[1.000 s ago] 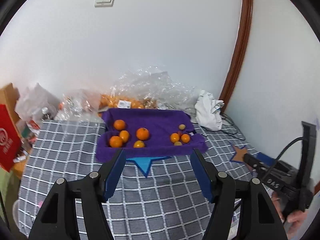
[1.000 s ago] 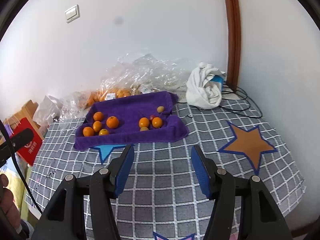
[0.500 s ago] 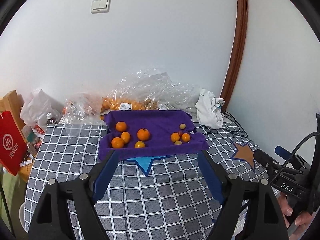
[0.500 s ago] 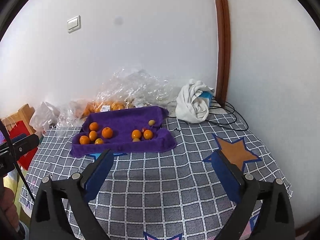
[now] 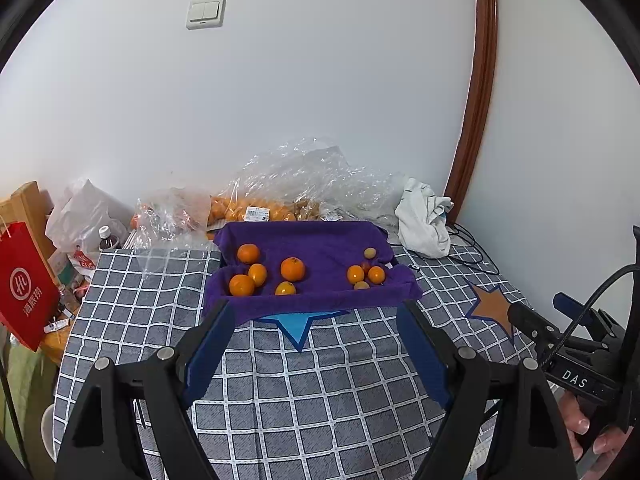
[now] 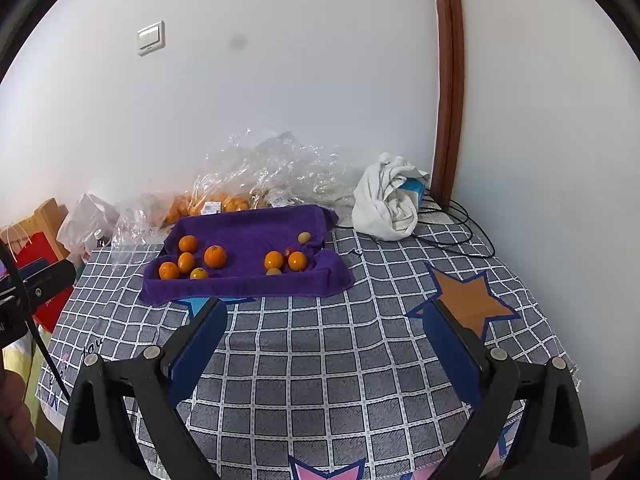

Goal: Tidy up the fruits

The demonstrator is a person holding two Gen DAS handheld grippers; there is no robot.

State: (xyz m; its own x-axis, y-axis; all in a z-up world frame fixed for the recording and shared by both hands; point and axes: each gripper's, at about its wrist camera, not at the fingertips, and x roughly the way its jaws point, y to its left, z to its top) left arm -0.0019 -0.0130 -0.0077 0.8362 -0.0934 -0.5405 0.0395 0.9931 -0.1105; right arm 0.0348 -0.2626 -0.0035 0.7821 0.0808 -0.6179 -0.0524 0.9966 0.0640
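A purple cloth-lined tray (image 5: pixel 320 236) sits at the back of the checked tablecloth (image 5: pixel 320 392). Several larger oranges (image 5: pixel 292 269) lie in its left half. Several small fruits (image 5: pixel 366 274), orange and pale ones, cluster in its right half. My left gripper (image 5: pixel 314 306) hovers open in front of the tray's near edge with nothing between its blue pads. My right gripper (image 6: pixel 324 304) stands wide open, also short of the tray (image 6: pixel 248 232) and empty. The oranges (image 6: pixel 215 256) and small fruits (image 6: pixel 297 261) lie beyond it.
Crumpled clear plastic bags with more oranges (image 5: pixel 248 208) lie behind the tray against the wall. A white cloth (image 5: pixel 424 220) and black cables (image 6: pixel 452 224) occupy the back right corner. A red paper bag (image 5: pixel 24 288) and a bottle (image 5: pixel 106 238) stand at the left.
Both grippers' jaws have spread apart, the right one much wider. Both views have drawn back slightly from the tray. The fruits have not moved.
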